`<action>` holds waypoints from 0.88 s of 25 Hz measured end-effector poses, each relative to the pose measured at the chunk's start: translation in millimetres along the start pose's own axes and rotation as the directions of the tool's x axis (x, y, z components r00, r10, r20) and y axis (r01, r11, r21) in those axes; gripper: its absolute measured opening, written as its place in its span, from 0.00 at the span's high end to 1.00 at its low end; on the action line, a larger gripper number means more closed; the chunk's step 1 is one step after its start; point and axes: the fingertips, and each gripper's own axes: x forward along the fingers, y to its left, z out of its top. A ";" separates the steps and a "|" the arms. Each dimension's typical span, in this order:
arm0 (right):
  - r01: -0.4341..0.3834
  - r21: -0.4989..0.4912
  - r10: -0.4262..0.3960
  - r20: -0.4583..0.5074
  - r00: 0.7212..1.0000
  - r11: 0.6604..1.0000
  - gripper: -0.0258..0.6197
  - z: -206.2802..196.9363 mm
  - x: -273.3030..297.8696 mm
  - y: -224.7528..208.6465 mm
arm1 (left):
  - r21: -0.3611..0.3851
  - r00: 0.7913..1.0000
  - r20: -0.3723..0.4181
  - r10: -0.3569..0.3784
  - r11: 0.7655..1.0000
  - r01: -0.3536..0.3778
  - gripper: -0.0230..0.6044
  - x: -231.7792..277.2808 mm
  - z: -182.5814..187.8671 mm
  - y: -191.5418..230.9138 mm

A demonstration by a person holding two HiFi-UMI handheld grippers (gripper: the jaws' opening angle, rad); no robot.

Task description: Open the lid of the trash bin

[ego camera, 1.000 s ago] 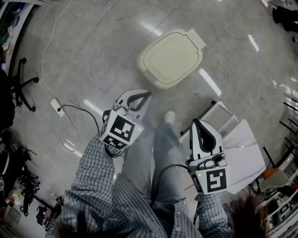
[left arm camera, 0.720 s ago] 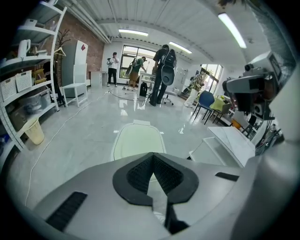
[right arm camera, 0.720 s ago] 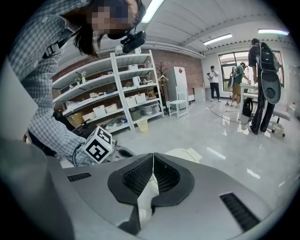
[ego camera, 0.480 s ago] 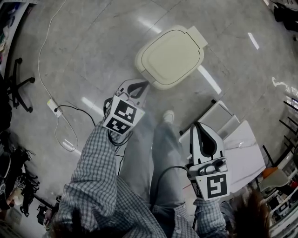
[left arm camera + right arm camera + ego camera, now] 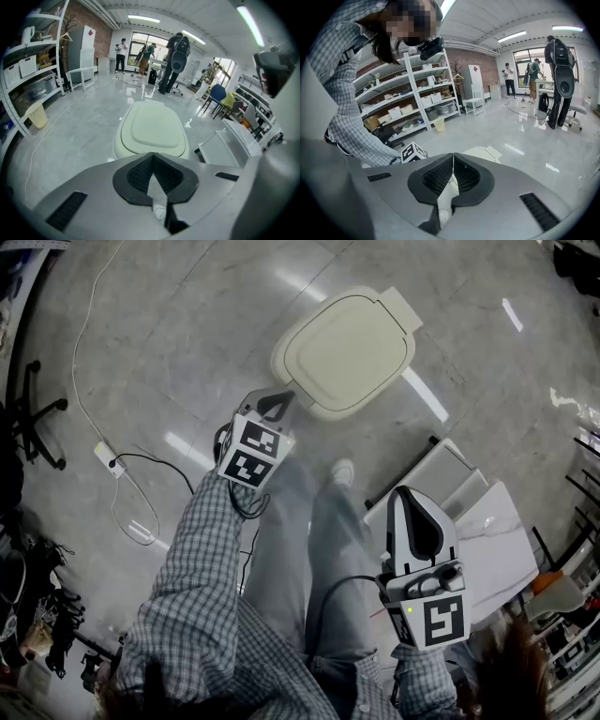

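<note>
A cream trash bin (image 5: 345, 354) stands on the grey floor with its lid (image 5: 153, 130) down; its hinge tab points to the upper right in the head view. My left gripper (image 5: 283, 398) is shut and empty, its tips right at the bin's near-left rim; whether they touch it I cannot tell. In the left gripper view the lid fills the space just beyond the closed jaws (image 5: 152, 157). My right gripper (image 5: 410, 497) is shut and empty too, held back over the person's legs. A sliver of the bin (image 5: 485, 153) shows past it in the right gripper view.
A white low table or cabinet (image 5: 469, 517) stands at my right. A power strip with cable (image 5: 108, 457) lies on the floor at the left, beside an office chair base (image 5: 37, 418). Shelving (image 5: 33, 79) lines the left wall. People stand far off (image 5: 173, 56).
My left gripper has moved forward and up toward the bin, from well short of it to its near-left rim. The right gripper has drifted slightly back.
</note>
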 end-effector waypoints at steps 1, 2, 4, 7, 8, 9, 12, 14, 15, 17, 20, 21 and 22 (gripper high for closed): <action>-0.003 -0.003 0.003 0.000 1.000 1.000 0.93 0.4 1.7 -0.1 | -0.009 1.000 -0.009 0.000 1.000 0.000 0.96 3.7 -2.8 1.9; -0.005 -0.006 0.005 0.000 1.000 1.000 0.93 0.3 3.1 -0.2 | -0.011 1.000 -0.019 -0.002 1.000 0.002 0.96 7.0 -5.9 3.0; -0.006 -0.008 0.006 -0.002 1.000 1.000 0.93 -1.1 5.0 -0.5 | -0.006 0.999 -0.042 -0.008 1.000 0.008 0.96 12.6 -12.6 3.9; -0.003 -0.006 0.003 -0.007 1.000 1.000 0.93 -4.7 7.1 -2.4 | -0.009 0.997 -0.074 -0.011 1.000 0.010 0.96 18.7 -21.6 4.9; -0.001 -0.004 0.001 -0.009 1.000 1.000 0.93 -5.8 7.7 -3.1 | -0.012 0.996 -0.086 -0.013 1.000 0.012 0.96 20.6 -24.4 4.8; 0.002 -0.001 -0.002 -0.011 1.000 1.000 0.93 -6.7 8.1 -4.0 | -0.013 0.995 -0.096 -0.015 1.000 0.014 0.96 22.2 -26.8 4.4; 0.008 0.004 -0.008 -0.015 1.000 1.000 0.93 -7.2 8.7 -7.3 | -0.005 0.995 -0.098 -0.013 1.000 0.013 0.96 23.7 -28.8 3.3; 0.008 0.005 -0.008 -0.015 1.000 1.000 0.93 -6.1 9.0 -9.1 | -0.011 0.996 -0.092 -0.011 1.000 0.010 0.96 23.2 -29.3 3.6; 0.008 0.006 -0.008 -0.015 1.000 1.000 0.93 -6.0 9.2 -9.9 | -0.015 0.995 -0.095 -0.010 1.000 0.009 0.96 23.1 -29.7 4.0; 0.010 0.007 -0.009 -0.018 1.000 1.000 0.93 -7.1 9.6 -12.0 | 0.001 0.994 -0.106 -0.007 1.000 0.007 0.96 24.0 -29.9 4.3; 0.015 0.018 -0.015 -0.023 1.000 1.000 0.93 -10.4 10.0 -13.9 | 0.043 0.992 -0.125 0.003 0.999 0.002 0.96 25.1 -31.2 3.6; 0.016 0.021 -0.015 -0.025 1.000 1.000 0.93 -11.6 10.2 -13.8 | 0.047 0.992 -0.128 0.007 0.999 -0.001 0.96 25.4 -31.6 3.7; 0.014 0.022 -0.014 -0.028 1.000 1.000 0.93 -12.7 10.3 -13.1 | 0.045 0.992 -0.129 0.010 0.999 -0.004 0.96 25.7 -31.8 4.0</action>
